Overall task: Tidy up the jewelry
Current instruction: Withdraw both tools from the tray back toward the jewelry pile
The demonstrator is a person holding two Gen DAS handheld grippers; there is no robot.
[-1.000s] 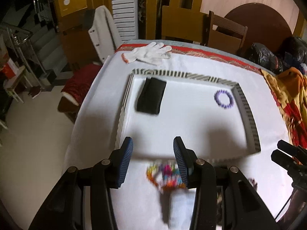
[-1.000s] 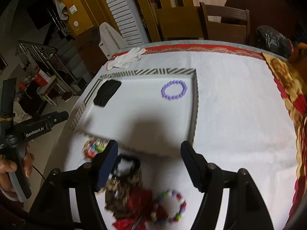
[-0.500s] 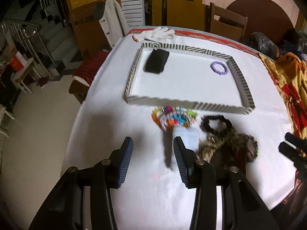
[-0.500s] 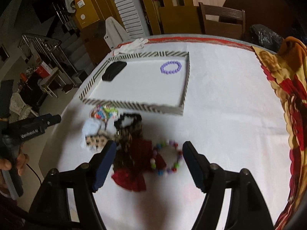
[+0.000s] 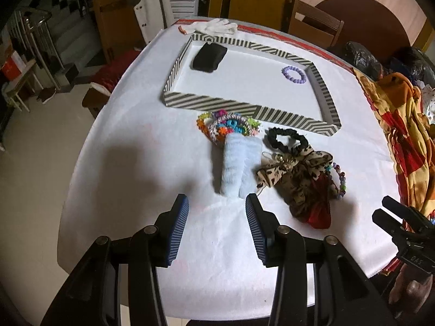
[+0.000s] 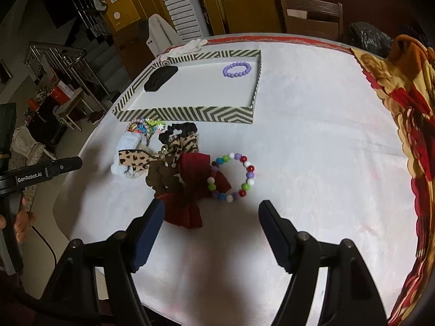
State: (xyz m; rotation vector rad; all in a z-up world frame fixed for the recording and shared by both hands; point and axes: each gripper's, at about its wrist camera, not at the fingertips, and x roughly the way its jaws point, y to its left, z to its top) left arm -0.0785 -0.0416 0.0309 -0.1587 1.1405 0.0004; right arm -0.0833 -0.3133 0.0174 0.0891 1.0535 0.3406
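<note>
A striped tray [image 5: 212, 104] [image 6: 190, 114] holds a black pouch [image 5: 208, 57] [image 6: 160, 77] and a purple bead bracelet [image 5: 293, 74] [image 6: 237, 69]. In front of it lie a colourful bracelet bundle [image 5: 228, 125] [image 6: 144, 127], a pale blue scrunchie [image 5: 239, 163] [image 6: 127, 146], a black scrunchie [image 5: 285, 138] [image 6: 178, 130], a leopard bow [image 5: 293, 168] [image 6: 163, 154], a red bow [image 5: 318, 209] [image 6: 195, 187] and a multicolour bead bracelet [image 6: 233, 176]. My left gripper [image 5: 216, 209] is open and empty, just short of the blue scrunchie. My right gripper [image 6: 210, 212] is open and empty, near the bead bracelet.
A white glove [image 5: 210, 27] lies behind the tray. A patterned cloth [image 6: 402, 103] drapes the table's right side. Chairs [image 5: 312, 27] stand behind the table. The table's left edge [image 5: 81, 163] drops to the floor.
Both grippers have pulled back from the tray toward the table's near edge. The loose pile of jewelry has come fully into view. Both stay open.
</note>
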